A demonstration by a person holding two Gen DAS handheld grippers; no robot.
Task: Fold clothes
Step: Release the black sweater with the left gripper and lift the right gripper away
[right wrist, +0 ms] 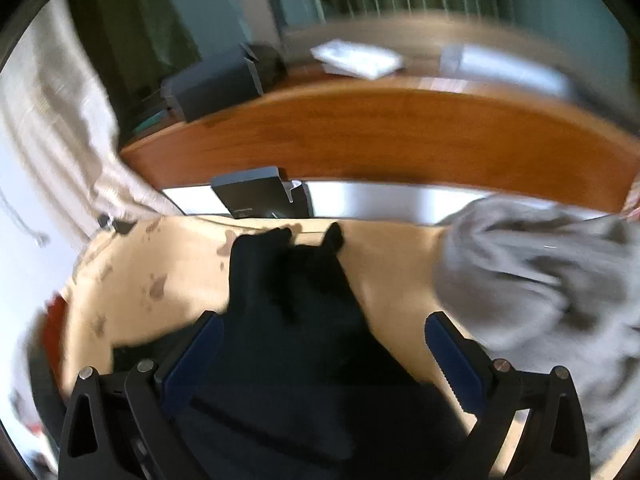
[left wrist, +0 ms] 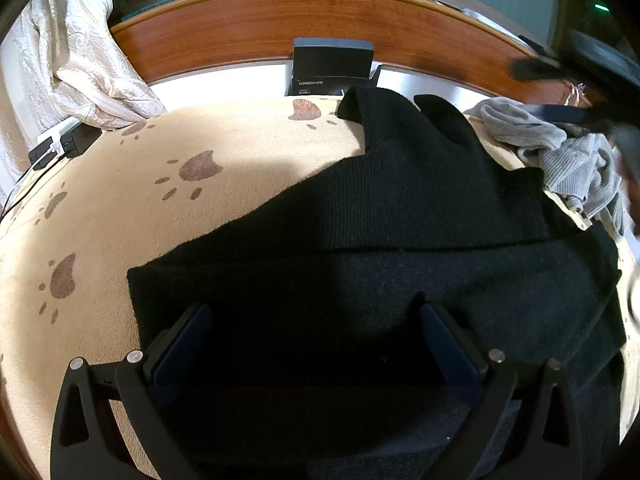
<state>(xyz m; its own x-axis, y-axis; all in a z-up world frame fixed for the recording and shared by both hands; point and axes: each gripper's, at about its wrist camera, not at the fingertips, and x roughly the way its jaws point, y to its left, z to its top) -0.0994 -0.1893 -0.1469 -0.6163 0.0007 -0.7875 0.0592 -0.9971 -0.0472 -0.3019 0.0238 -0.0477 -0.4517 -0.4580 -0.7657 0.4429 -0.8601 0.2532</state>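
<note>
Both my grippers hang with fingers spread over a black knit garment on the paw-print blanket

My left gripper (left wrist: 316, 356) hovers low over the black knit garment (left wrist: 400, 216), its blue-padded fingers (left wrist: 182, 344) wide apart and pinching nothing; the garment lies partly folded, filling the view from centre to 5 o'clock, two dark ends reaching toward 12 o'clock. A crumpled grey garment (left wrist: 568, 160) sits at 2 o'clock, touching the black one's edge. The tan paw-print blanket (left wrist: 120, 200) spreads toward 9 o'clock, a dark UGREEN box (left wrist: 332, 68) at 12 o'clock against the wooden headboard (left wrist: 280, 24). My right gripper (right wrist: 324, 356), its view blurred, also has its fingers spread, above the black garment (right wrist: 296, 300), with the grey one (right wrist: 540, 288) at 3 o'clock
</note>
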